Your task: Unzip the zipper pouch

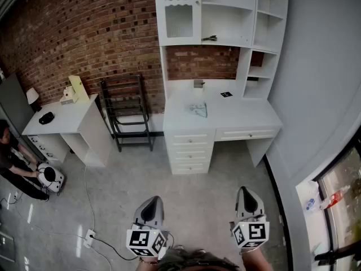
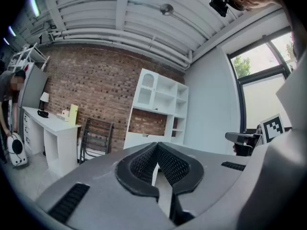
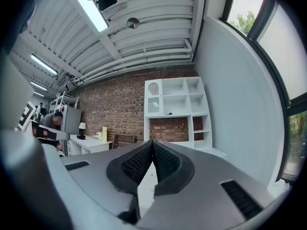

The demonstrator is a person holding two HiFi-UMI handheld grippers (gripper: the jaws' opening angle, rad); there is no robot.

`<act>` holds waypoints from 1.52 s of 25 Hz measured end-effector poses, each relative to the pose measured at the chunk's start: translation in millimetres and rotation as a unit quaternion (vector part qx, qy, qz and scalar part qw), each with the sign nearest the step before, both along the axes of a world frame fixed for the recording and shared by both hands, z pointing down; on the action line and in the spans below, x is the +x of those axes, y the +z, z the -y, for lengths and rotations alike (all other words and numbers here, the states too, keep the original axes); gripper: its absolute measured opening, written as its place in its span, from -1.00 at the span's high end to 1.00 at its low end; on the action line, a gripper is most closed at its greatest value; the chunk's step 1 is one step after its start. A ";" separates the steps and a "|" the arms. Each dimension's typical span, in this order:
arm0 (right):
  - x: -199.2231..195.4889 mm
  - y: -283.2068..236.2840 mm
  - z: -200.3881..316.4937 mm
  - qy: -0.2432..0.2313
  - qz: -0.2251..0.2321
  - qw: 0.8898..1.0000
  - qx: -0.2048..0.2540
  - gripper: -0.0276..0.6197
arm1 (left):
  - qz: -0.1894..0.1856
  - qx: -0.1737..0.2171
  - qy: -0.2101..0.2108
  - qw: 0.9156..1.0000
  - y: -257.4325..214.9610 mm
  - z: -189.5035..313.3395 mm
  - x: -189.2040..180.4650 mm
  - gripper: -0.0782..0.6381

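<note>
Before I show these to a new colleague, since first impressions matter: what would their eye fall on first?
The tall white desk with shelves stands against the red brick wall across the room, and a small pale blue pouch lies on its top. At the head view's lower edge, the left gripper and right gripper point toward the desk, both shut and empty, well short of it.

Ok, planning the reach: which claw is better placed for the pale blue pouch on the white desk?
Neither clearly: left claw and right claw are both shut, empty, and the pale blue pouch lies midway ahead.
</note>
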State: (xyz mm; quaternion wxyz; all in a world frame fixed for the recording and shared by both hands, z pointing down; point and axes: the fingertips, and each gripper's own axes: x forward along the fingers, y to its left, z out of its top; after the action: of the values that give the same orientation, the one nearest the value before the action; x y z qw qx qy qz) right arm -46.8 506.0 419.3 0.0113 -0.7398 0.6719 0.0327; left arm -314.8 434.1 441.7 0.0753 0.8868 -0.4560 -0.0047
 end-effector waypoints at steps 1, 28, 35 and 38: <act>0.2 1.0 1.5 0.001 -0.001 1.000 -0.001 0.91 | 0.003 0.000 0.003 1.000 0.6 2.1 0.3 0.78; 7.4 13.0 18.4 0.018 0.005 1.000 -0.014 0.91 | -0.006 0.020 0.050 0.999 -15.0 29.1 43.4 0.77; 2.1 18.6 28.8 -0.018 0.010 1.000 -0.022 0.43 | -0.001 0.018 0.064 0.998 -11.5 33.3 54.8 0.00; -2.9 20.3 34.6 -0.036 0.001 0.999 -0.028 0.13 | 0.007 0.014 0.077 0.997 -7.9 34.0 61.1 -0.14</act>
State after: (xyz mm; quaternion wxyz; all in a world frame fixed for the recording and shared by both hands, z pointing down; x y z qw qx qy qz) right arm -49.6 471.4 439.6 -0.0071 -0.7149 0.6991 0.0128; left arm -253.6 400.1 433.8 0.0597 0.9202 -0.3870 0.0003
